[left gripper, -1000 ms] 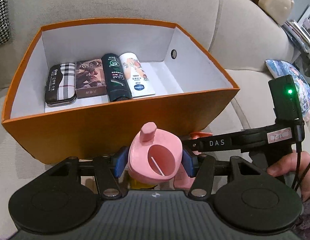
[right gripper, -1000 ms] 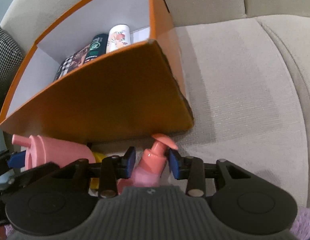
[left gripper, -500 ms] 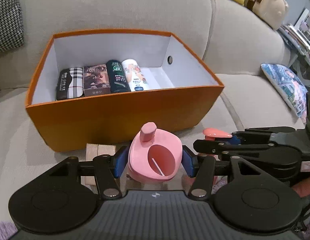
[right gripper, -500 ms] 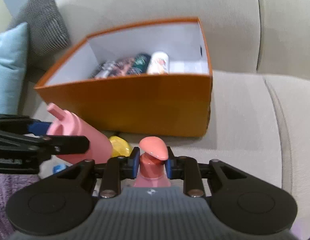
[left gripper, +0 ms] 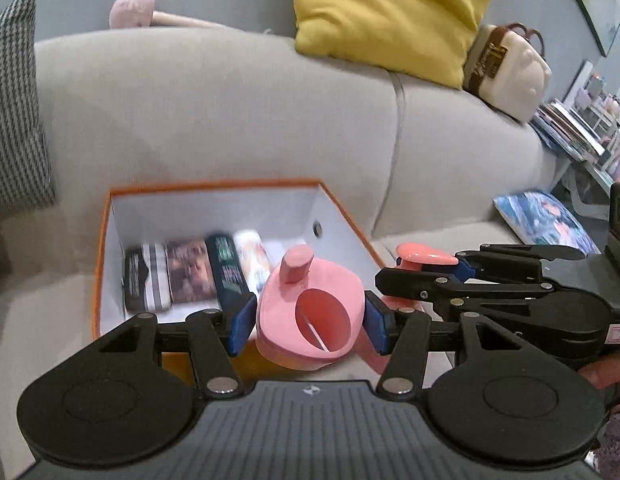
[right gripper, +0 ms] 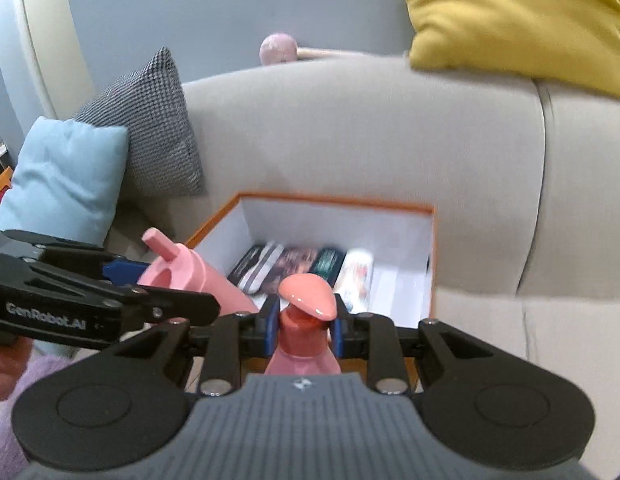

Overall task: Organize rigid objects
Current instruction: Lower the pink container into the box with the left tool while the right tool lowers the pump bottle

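Both grippers have risen above the orange box (left gripper: pixel 104 240): left gripper (left gripper: pixel 310 318) jaws clamped on the pink cup (left gripper: pixel 311 316), right gripper (right gripper: pixel 304 326) jaws on the pump bottle (right gripper: pixel 304 332), ready for placing beyond the jaws.

The left hand-held gripper (left gripper: pixel 310 316) and right hand-held gripper (right gripper: pixel 304 326) are side by side, each clamped on something.

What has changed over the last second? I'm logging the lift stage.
Both grippers rose from the sofa seat to above the orange box. The left gripper kept the pink container; the right gripper kept the pump bottle. The box's four items stayed put.
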Motion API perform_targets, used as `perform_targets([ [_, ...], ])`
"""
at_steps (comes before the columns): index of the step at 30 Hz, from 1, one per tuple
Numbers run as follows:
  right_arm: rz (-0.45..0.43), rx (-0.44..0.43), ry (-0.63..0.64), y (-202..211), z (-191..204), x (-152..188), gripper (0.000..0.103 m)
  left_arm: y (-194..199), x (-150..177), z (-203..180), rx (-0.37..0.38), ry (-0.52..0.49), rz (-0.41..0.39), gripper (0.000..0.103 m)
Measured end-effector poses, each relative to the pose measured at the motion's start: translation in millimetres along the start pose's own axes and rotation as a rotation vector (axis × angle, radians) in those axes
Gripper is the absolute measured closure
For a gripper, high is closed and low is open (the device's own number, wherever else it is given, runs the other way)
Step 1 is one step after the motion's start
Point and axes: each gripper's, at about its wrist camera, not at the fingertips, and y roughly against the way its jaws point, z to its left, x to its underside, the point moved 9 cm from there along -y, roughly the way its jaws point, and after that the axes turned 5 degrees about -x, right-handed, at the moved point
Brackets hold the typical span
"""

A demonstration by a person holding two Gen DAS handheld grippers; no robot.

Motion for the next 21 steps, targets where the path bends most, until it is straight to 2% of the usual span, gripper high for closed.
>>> perform_targets([
  [2, 0.015, 0.011, 0.027, -9.1, -9.7, -10.5, 0.076, -16.0, -12.6, 5.5, -0.013, -0.008, 0.004, 0.039],
  [7, 0.081, -0.002, 0.024, -68.8, -41.9, -27.1, 0.076, -69.7, -25.9, 25.6, -0.025, 0.012, 0.066, 0.039],
  [13, 0.171, 0.06, 0.059, -136.6, -80.6, -30.7, 0.077, -120.0, -31.1, 46.2, -0.037, 0.026, 0.117, 0.039],
  [17, 0.212, 0.054, 0.029, -167.7, -96.8, -27.7, 0.077, -140.3, -30.4, 53.7, -0.035, 0.034, 0.136, 0.039],
  [21, 0.215, 0.068, 0.066, -181.4, -101.3, -34.7, 0.077, -151.6, -28.0, 56.2, -0.031, 0.035, 0.146, 0.039],
])
